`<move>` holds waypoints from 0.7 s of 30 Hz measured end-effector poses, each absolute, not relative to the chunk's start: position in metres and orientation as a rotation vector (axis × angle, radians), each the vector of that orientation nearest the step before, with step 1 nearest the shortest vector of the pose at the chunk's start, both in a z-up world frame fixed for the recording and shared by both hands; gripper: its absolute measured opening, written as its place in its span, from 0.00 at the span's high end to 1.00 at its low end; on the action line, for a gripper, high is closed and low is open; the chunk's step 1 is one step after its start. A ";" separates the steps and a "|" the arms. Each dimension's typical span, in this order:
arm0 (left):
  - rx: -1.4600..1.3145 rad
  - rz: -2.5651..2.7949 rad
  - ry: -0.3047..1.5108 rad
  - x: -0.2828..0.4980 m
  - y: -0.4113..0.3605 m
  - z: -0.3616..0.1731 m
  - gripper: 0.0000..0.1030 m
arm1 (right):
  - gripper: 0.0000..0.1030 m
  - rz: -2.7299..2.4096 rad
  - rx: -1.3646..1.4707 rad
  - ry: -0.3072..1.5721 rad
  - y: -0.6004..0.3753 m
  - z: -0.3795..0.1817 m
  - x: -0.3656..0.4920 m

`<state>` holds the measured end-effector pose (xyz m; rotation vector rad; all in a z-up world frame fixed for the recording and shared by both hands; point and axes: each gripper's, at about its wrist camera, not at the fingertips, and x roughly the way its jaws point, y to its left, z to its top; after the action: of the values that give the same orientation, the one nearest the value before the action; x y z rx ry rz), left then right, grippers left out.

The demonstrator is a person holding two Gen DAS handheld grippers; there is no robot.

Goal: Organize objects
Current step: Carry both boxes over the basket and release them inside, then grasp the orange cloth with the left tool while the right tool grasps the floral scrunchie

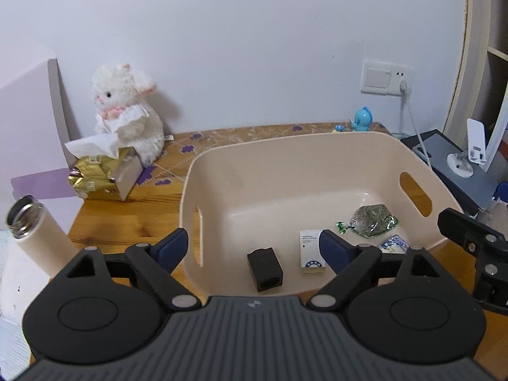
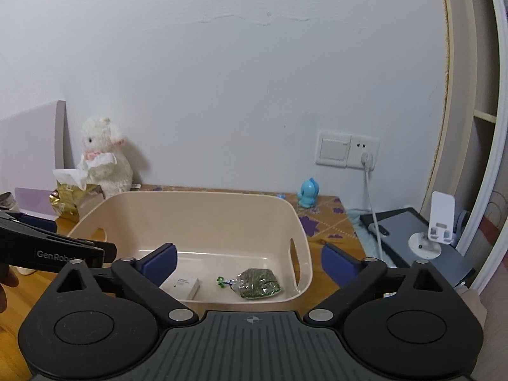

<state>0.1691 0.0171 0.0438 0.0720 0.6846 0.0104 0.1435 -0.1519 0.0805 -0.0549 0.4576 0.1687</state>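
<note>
A: Left wrist view. Found left gripper [image 1: 254, 247] spread wide, nothing between the blue pads [image 1: 173, 247], poised above the near rim of the beige bin [image 1: 317, 146].

B: Contents of bin?

A: Noted black block [image 1: 265, 269] on the floor, near the front wall. Beside it, white box [image 1: 311, 251], partly hidden by the right-hand pad. Further right, clear bag of green flakes [image 1: 373, 220], and a blue-and-white packet [image 1: 393, 243] just in front of it.

B: Outside the bin?

A: Recorded on the wooden surface [image 1: 127, 216]: gold tissue box [image 1: 101, 176] with white plush toy [image 1: 127, 111] behind it, against the wall. White flask [image 1: 35, 231], open-mouthed and tilted, at far left. Blue figurine [image 1: 363, 119] at the far edge. Saw part of the right gripper [image 1: 470, 241] at the right margin.

B: Right wrist view?

A: Found right gripper [image 2: 250, 262] likewise fully parted, empty, set over the bin's near right corner. Same bin [image 2: 197, 195] seen from further back; white box [image 2: 187, 285] and bag of flakes [image 2: 258, 284] on its floor, apart from each other. Black block not discernible here. Observed left gripper [image 2: 57, 249] entering from the left edge, a fingertip of a hand [image 2: 8, 281] below it. Phone stand [image 2: 435, 228] on a grey device to the right, off the surface.
</note>
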 end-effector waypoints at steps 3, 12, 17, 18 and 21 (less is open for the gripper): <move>0.076 0.007 0.674 0.156 0.018 0.049 0.08 | 0.00 0.170 -0.066 0.453 -0.153 0.083 0.132; 0.091 -0.026 0.708 0.126 0.018 0.037 0.08 | 0.00 0.175 -0.081 0.481 -0.152 0.075 0.105; 0.100 -0.042 0.742 0.116 0.015 0.020 0.08 | 0.00 0.183 -0.096 0.518 -0.150 0.061 0.095; 0.097 -0.049 0.749 0.115 0.015 0.016 0.08 | 0.00 0.186 -0.095 0.523 -0.150 0.057 0.093; 0.096 -0.062 0.773 0.113 0.015 0.007 0.08 | 0.00 0.187 -0.111 0.546 -0.150 0.044 0.089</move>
<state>0.1129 0.0154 0.0066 0.0964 0.7735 -0.0616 0.0888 -0.1499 0.0436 -0.1112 0.5462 0.1870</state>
